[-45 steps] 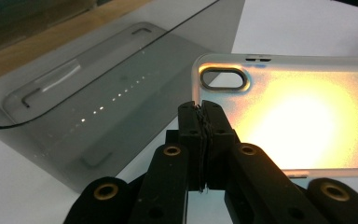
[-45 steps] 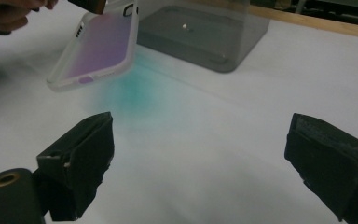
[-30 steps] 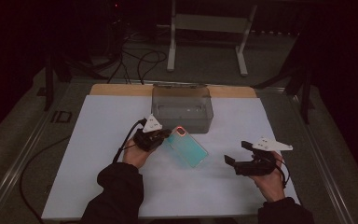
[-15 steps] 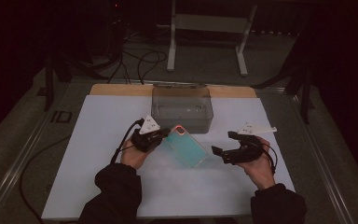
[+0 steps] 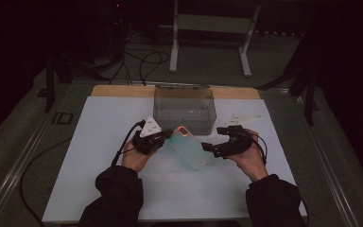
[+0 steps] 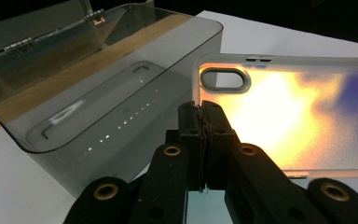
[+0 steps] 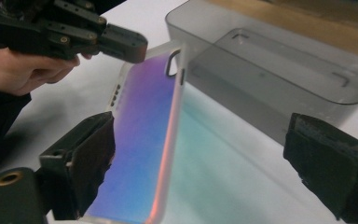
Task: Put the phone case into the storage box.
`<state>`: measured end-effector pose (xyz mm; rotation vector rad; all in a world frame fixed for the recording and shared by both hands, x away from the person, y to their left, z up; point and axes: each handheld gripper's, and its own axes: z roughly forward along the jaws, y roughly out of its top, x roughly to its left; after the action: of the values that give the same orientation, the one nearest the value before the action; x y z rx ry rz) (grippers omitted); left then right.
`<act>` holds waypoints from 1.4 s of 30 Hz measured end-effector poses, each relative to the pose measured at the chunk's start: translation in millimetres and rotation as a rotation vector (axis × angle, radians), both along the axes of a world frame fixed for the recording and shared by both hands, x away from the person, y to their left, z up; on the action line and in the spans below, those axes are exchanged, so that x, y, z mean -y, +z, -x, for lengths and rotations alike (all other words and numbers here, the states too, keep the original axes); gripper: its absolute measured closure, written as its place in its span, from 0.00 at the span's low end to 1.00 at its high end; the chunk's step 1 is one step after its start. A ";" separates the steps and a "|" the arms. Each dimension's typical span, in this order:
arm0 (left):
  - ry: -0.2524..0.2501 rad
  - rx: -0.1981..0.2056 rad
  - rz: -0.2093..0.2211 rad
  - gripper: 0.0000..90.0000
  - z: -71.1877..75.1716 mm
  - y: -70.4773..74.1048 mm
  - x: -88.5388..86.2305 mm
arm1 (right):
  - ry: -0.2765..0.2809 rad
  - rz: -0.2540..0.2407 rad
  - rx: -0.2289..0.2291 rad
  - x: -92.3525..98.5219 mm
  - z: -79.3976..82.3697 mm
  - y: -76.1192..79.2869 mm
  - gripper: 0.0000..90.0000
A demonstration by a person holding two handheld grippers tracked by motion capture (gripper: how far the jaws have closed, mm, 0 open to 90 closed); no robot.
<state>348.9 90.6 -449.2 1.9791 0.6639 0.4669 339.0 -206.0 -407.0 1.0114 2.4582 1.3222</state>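
Observation:
A translucent iridescent phone case hangs tilted just above the white table, in front of a clear grey box. My left gripper is shut on the case's camera-hole end, jaws pressed together at its edge. My right gripper is open at the case's other end. In the right gripper view the case stands on edge close to the left pad, well apart from the right pad. The left gripper grips its far corner.
The grey box stands open-topped with its hinged lid raised behind, right behind the case. A white sheet covers the table, with a wooden strip along the far edge. Cables and a stand's legs lie on the floor beyond.
My right gripper has moved left across the table and now brackets the case's near end with open jaws. The left gripper and the case have stayed almost still.

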 end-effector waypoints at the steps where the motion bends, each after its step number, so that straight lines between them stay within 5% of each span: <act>1: -0.002 0.005 0.000 0.99 0.1 0.7 -0.3 | 0.012 0.007 -0.012 -2.5 -0.7 -0.7 0.12; 9: -0.010 0.018 0.007 0.99 2.2 3.2 0.6 | 0.080 0.015 -0.070 -15.6 -5.0 -7.5 0.21; 23: -0.025 0.018 0.011 0.99 2.3 -0.4 5.3 | 0.113 -0.031 -0.253 -20.7 -15.4 -17.5 0.64; 30: -0.028 0.019 -0.005 0.99 2.5 -3.0 8.1 | 0.121 -0.033 -0.250 -22.4 -12.8 -12.6 0.80; 42: -0.020 0.042 -0.030 0.99 4.3 -6.4 13.5 | 0.141 0.052 -0.261 -29.8 -9.7 -12.5 0.83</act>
<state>344.6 77.2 -455.6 1.9968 0.6135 0.5078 348.7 -176.2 -419.5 1.0765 2.7878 1.2260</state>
